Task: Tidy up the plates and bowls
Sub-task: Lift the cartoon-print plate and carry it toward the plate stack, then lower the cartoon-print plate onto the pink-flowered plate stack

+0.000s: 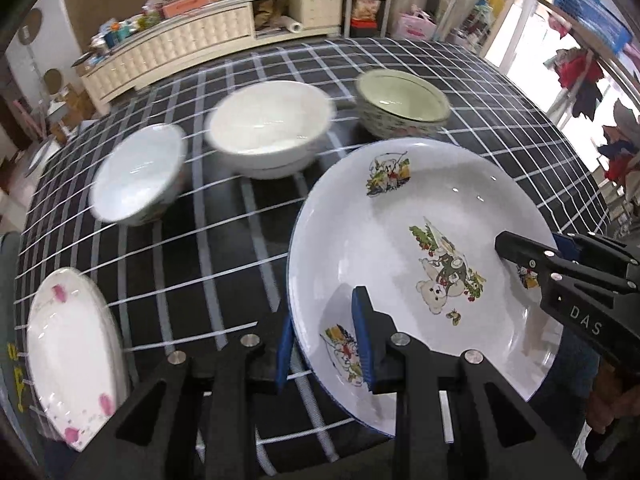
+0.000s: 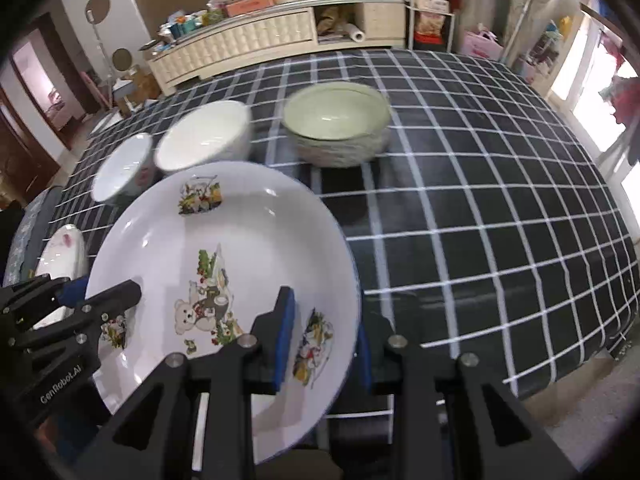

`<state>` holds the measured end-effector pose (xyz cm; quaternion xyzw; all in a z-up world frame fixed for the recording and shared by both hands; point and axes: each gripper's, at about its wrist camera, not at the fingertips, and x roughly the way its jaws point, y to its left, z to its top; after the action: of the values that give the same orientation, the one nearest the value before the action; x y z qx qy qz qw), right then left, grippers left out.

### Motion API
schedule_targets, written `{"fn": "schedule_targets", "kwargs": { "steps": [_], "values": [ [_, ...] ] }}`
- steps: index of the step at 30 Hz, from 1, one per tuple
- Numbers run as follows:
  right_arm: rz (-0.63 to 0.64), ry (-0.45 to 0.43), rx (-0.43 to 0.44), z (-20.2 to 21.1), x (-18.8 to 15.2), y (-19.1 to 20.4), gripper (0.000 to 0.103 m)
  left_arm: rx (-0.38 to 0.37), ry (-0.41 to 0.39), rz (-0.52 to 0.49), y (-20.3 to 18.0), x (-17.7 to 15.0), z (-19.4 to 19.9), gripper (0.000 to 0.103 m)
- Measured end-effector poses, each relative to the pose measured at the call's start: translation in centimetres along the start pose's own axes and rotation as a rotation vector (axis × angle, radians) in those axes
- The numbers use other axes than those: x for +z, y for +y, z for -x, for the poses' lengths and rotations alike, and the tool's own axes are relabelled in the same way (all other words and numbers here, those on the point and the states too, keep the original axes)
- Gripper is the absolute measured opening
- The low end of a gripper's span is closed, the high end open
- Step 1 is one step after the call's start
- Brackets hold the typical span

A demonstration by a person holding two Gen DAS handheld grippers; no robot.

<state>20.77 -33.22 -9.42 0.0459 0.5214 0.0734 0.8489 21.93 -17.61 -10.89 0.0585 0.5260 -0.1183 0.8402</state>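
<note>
Window (image 2: 592, 92) in right view only; pink-flowered plate (image 1: 72, 356) clearer left.

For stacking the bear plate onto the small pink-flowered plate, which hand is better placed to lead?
Probably the left. Both the left gripper and the right gripper clamp the bear plate, and the pink-flowered plate lies on the left gripper's side.

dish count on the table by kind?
Bowls: 3 (small white bowl, large white bowl, green-lined bowl)
Plates: 2 (bear plate, pink-flower plate)
Total: 5
</note>
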Motion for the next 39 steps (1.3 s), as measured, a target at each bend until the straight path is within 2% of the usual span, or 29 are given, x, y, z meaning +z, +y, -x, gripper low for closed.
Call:
{"fn": "schedule_targets", "kwargs": {
  "steps": [10,27,33,39],
  "values": [
    [0.109,-0.013,0.075,-0.7,1.0,8.1,0.032,0.066,-0.033,0.122,8.3,-2.9,4.0,0.025],
    [0.277,0.042,0.167,-3.7,0.2,22.5,0.032,0.170,-0.039,0.318,21.0,-10.4,8.6,0.025],
    [0.291,0.084,0.187,-5.3,-0.5,25.2,0.032,0.185,-0.028,0.372,24.7,-12.3,8.8,0.025],
    [0.317,0.112,0.173,-6.0,-1.2,26.8,0.032,0.187,-0.008,0.401,26.5,-13.6,8.2,0.025]
  ]
}}
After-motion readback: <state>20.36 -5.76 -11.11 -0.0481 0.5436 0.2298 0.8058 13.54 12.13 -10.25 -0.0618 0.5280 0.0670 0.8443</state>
